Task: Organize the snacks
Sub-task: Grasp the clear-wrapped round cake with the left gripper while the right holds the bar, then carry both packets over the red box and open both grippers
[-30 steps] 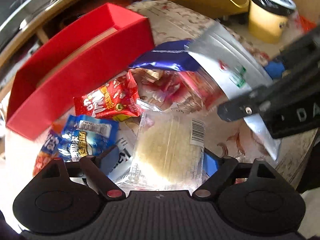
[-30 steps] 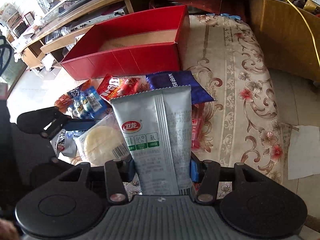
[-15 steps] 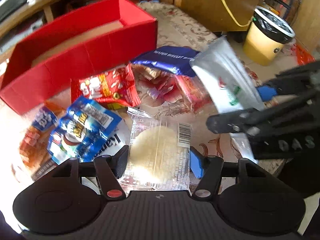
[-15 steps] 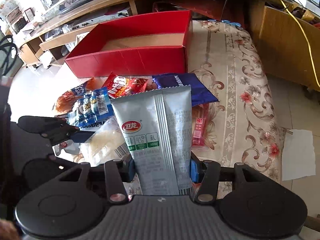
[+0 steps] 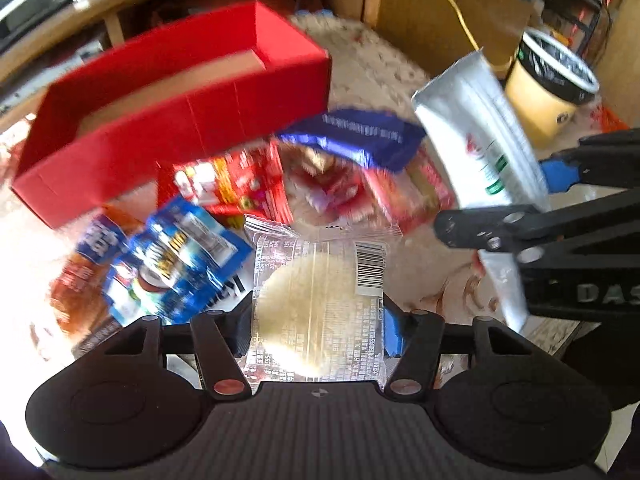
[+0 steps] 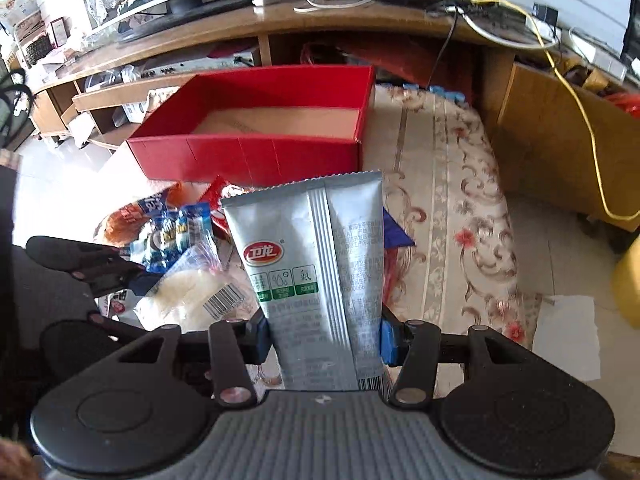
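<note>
A clear packet with a round pale cracker (image 5: 316, 292) sits between the jaws of my left gripper (image 5: 318, 328). The jaws are closing, and both pads touch its sides. The same cracker packet (image 6: 192, 288) shows tilted at the left of the right wrist view. My right gripper (image 6: 324, 340) is shut on a tall silver pouch (image 6: 312, 264) with a red logo and holds it upright above the pile. That silver pouch (image 5: 480, 152) hangs at the right of the left wrist view. An open red box (image 6: 248, 156) with a bare cardboard floor stands behind the snacks, and the red box (image 5: 200, 120) also shows far left.
Loose snacks lie on the floral cloth (image 6: 440, 200): blue packets (image 5: 180, 264), a red packet (image 5: 228, 184) and a dark blue wrapper (image 5: 360, 136). A yellow bin (image 5: 548, 92) stands far right. A wooden cabinet (image 6: 560, 140) and white paper (image 6: 572, 340) lie beyond the cloth.
The left jaws have drawn in onto the cracker packet and the view has rolled. The right gripper has risen with the silver pouch.
</note>
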